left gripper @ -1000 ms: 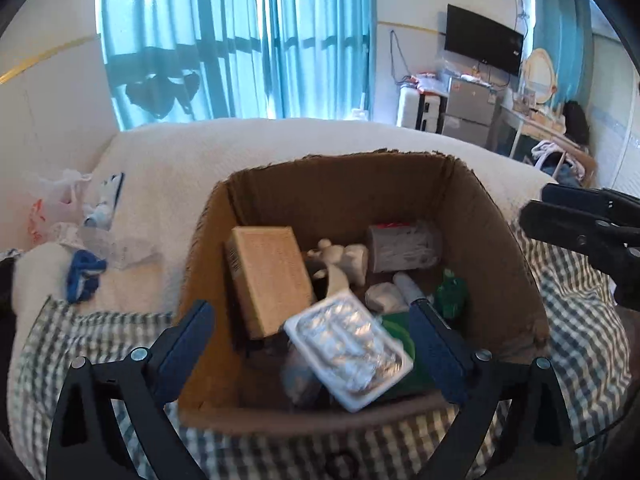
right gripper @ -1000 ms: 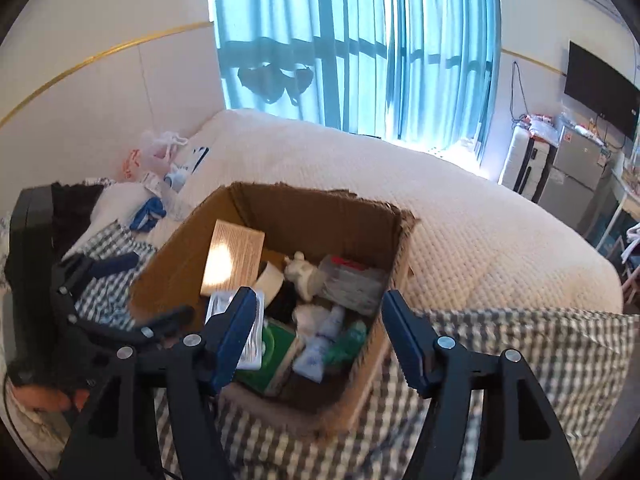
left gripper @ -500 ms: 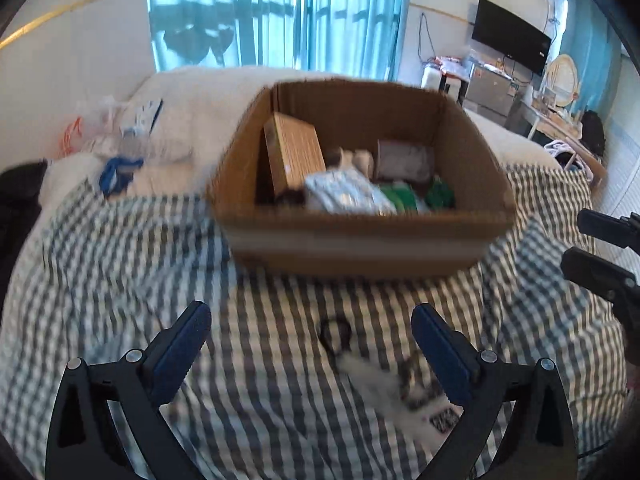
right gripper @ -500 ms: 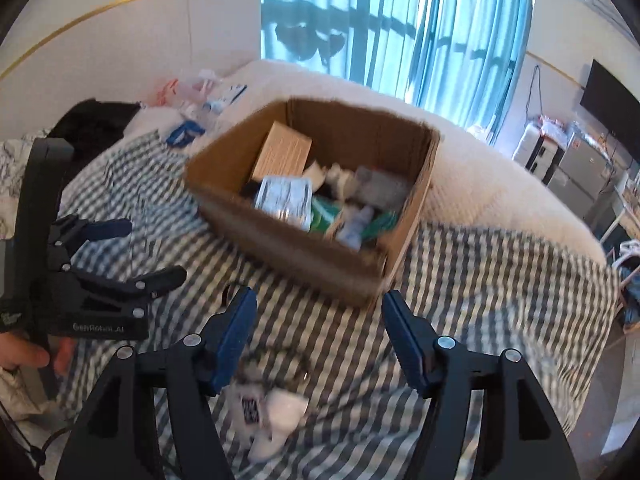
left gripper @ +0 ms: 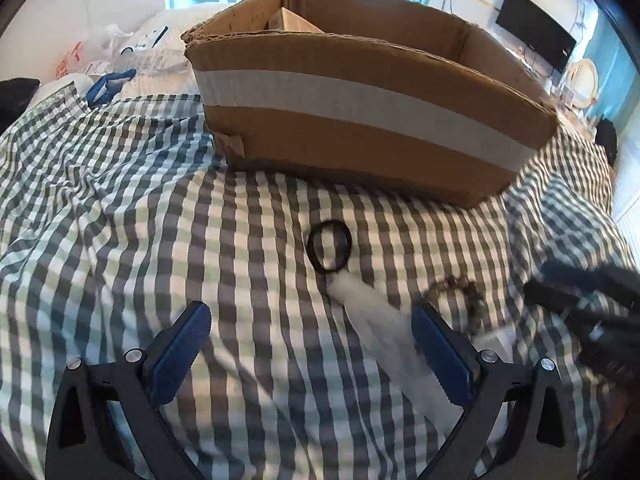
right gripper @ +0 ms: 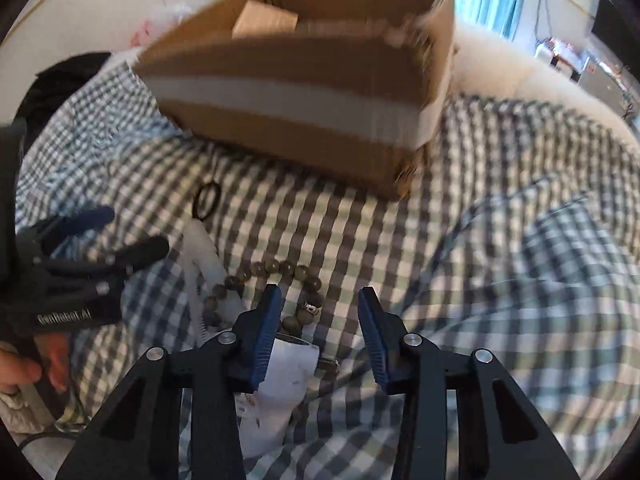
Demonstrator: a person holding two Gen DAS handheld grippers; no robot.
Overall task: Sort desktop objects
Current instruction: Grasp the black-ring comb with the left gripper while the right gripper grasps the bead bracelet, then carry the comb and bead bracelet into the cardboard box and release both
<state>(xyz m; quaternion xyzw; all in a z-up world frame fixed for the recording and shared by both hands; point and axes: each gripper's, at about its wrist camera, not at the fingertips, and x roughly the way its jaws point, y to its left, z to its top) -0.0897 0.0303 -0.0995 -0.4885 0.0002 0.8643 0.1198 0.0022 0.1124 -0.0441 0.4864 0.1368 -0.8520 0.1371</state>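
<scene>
Three loose things remain on the bed: hair tie (left gripper: 329, 246), bead bracelet (right gripper: 276, 280), white packet (right gripper: 276, 376). Box (left gripper: 360, 92) partly filled. Left hand-held gripper (left gripper: 316, 348) released; right hand-held gripper (right gripper: 318, 316) has just been closing, nothing gripped yet.

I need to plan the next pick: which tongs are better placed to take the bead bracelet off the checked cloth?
Right, probably. The right tongs hang just over the bead bracelet, their jaws having just narrowed with beads in the gap. The left tongs stand wide nearer the white strip and the black hair tie.
</scene>
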